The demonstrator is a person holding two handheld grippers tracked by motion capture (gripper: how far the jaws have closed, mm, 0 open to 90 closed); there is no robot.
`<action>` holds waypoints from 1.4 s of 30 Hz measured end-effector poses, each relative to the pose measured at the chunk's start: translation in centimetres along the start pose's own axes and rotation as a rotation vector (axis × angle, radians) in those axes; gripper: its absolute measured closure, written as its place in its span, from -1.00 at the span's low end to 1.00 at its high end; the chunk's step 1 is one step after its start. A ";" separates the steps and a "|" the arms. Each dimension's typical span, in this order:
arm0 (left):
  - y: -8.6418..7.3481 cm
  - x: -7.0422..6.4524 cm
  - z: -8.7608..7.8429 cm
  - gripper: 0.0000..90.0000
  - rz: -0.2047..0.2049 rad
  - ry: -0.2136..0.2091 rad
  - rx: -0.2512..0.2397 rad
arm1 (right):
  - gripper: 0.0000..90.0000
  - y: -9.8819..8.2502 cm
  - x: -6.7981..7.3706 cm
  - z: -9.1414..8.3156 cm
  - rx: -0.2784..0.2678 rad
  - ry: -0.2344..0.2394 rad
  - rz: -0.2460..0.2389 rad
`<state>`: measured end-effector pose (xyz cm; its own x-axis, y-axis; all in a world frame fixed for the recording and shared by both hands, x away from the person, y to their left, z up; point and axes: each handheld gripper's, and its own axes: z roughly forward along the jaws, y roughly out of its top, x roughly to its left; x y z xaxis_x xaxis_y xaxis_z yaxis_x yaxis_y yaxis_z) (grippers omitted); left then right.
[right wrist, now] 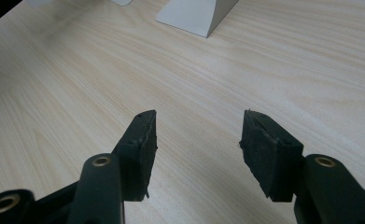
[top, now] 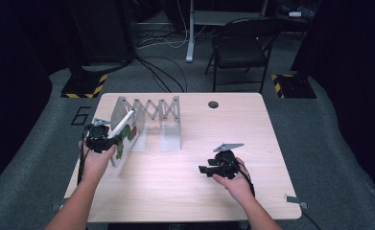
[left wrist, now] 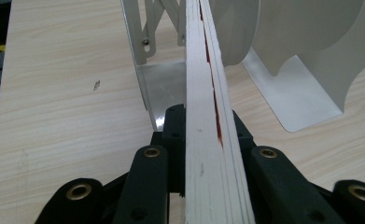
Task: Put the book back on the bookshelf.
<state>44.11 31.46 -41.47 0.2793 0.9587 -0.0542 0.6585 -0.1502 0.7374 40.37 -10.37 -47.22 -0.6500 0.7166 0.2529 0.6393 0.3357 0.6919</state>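
My left gripper is shut on a thin book with a red and green cover, held tilted on edge at the left end of the rack. In the left gripper view the book's page edge runs straight up between the two black jaws, which clamp its lower end. A white expandable metal book rack stands on the table; its dividers rise just beyond and to the right of the book. My right gripper hovers low over the bare wood at the table's right, open with nothing between its pads.
The light wood table has a round cable hole near its far edge. A black folding chair and stand bases with yellow-black tape sit on the grey floor beyond. A rack foot lies ahead of the right gripper.
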 end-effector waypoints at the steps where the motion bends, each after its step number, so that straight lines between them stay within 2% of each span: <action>1: 0.1 0.0 0.1 0.68 -0.004 0.000 0.003 | 0.01 0.0 0.1 -0.1 0.007 0.003 0.012; 19: 0.5 0.6 1.5 0.68 -0.041 0.027 -0.001 | 0.01 0.0 0.0 0.0 0.014 0.006 0.012; 26: 0.4 0.3 1.6 0.68 -0.042 0.035 -0.003 | 0.01 -0.1 -0.1 0.1 0.013 0.004 0.002; 32: 0.4 -0.2 1.7 0.68 -0.018 0.052 -0.002 | 0.01 0.0 0.0 0.2 0.006 0.004 0.000; 42: -0.1 -0.6 2.3 0.68 -0.026 0.059 0.004 | 0.01 0.0 0.0 0.2 0.007 0.001 0.002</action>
<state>45.47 30.31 -43.12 0.2199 0.9749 -0.0335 0.6683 -0.1255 0.7332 40.44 -10.30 -47.36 -0.6490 0.7166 0.2554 0.6436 0.3383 0.6865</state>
